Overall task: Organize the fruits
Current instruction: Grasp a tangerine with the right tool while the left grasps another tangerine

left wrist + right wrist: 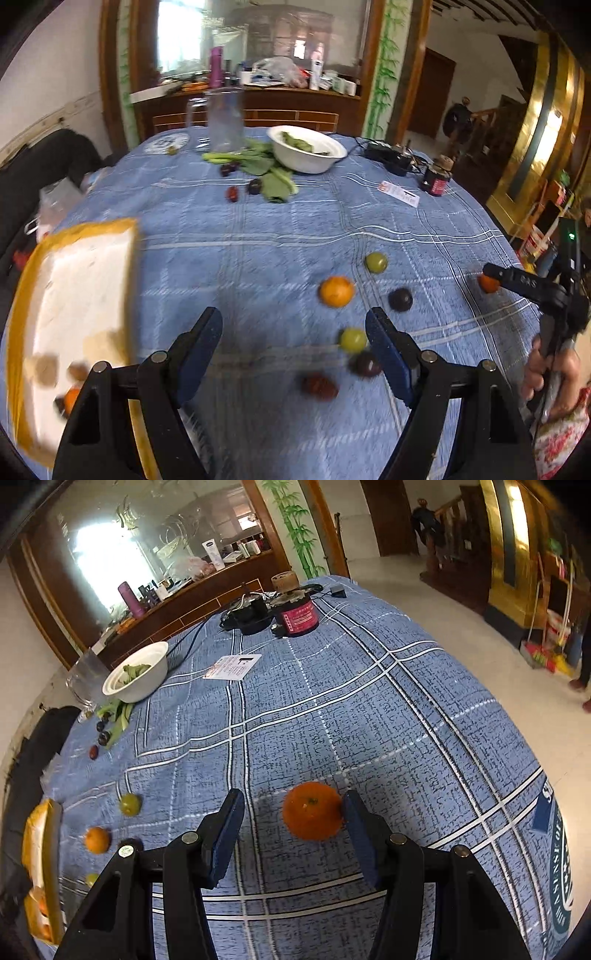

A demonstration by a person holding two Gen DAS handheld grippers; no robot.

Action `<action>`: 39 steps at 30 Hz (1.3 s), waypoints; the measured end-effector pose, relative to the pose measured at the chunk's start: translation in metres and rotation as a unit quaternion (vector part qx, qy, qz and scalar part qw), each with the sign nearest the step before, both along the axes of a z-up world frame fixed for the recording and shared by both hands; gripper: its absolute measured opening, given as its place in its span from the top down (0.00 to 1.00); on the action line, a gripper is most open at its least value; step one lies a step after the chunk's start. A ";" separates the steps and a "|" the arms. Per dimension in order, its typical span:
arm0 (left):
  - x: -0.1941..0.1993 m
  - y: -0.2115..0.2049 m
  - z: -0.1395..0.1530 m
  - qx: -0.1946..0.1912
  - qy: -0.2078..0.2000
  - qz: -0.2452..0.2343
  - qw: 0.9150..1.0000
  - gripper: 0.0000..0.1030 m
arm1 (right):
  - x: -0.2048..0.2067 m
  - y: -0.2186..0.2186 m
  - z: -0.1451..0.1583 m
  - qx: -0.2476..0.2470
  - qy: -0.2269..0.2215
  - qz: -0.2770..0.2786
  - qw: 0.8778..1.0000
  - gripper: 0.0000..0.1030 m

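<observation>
- Straddling a tangerine [312,810] on the counter [369,709] with the right gripper [291,834], fingers spread; right finger [360,834] touching or nearly touching the peel, left one apart.
- Risking a nudge and a roll toward the counter edge if closing off-centre.
- Hovering the left gripper [295,354] with fingers spread and empty, over small fruits [352,339] beside the tray [22,295].
- Blurring here, so possibly scattering those fruits.
</observation>
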State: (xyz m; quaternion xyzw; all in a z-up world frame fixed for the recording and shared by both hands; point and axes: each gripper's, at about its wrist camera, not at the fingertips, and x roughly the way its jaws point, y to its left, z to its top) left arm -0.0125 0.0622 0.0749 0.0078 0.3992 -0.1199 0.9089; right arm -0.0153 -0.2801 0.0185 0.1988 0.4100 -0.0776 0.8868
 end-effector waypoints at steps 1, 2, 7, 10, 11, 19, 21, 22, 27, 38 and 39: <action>0.008 -0.006 -0.004 0.003 0.001 -0.004 1.000 0.23 | 0.000 0.000 -0.002 -0.001 0.001 0.001 1.000 0.43; 0.017 -0.013 -0.008 0.002 0.005 -0.010 1.000 0.23 | 0.001 0.000 -0.003 -0.005 0.003 0.003 1.000 0.43; 0.048 -0.038 -0.032 0.007 0.020 -0.035 0.999 0.24 | 0.002 0.001 -0.004 -0.026 0.007 0.003 1.000 0.44; 0.059 -0.048 -0.046 0.023 0.029 -0.047 0.998 0.27 | 0.004 0.003 -0.007 -0.029 0.015 0.008 0.999 0.48; 0.062 -0.052 -0.051 0.029 0.033 -0.051 0.998 0.30 | 0.005 0.004 -0.008 -0.030 0.019 0.009 0.999 0.50; 0.064 -0.055 -0.068 0.029 0.049 -0.060 0.997 0.70 | 0.005 0.003 -0.012 -0.023 0.026 0.007 0.999 0.63; 0.062 -0.050 -0.065 0.020 0.047 -0.052 0.997 0.70 | 0.003 -0.001 -0.011 -0.008 0.019 0.004 1.000 0.63; 0.060 -0.047 -0.061 0.017 0.042 -0.048 0.998 0.70 | 0.002 -0.003 -0.010 0.001 0.013 0.004 1.000 0.63; 0.034 -0.030 -0.033 -0.015 0.010 -0.036 0.999 0.70 | -0.004 -0.002 0.000 0.033 -0.026 0.019 0.999 0.63; -0.043 0.054 0.011 -0.099 -0.041 0.031 0.994 0.70 | -0.007 0.007 -0.003 0.067 -0.033 0.042 0.996 0.63; -0.048 0.065 0.013 -0.103 -0.042 0.042 0.993 0.70 | -0.007 0.009 -0.002 0.064 -0.034 0.043 0.997 0.63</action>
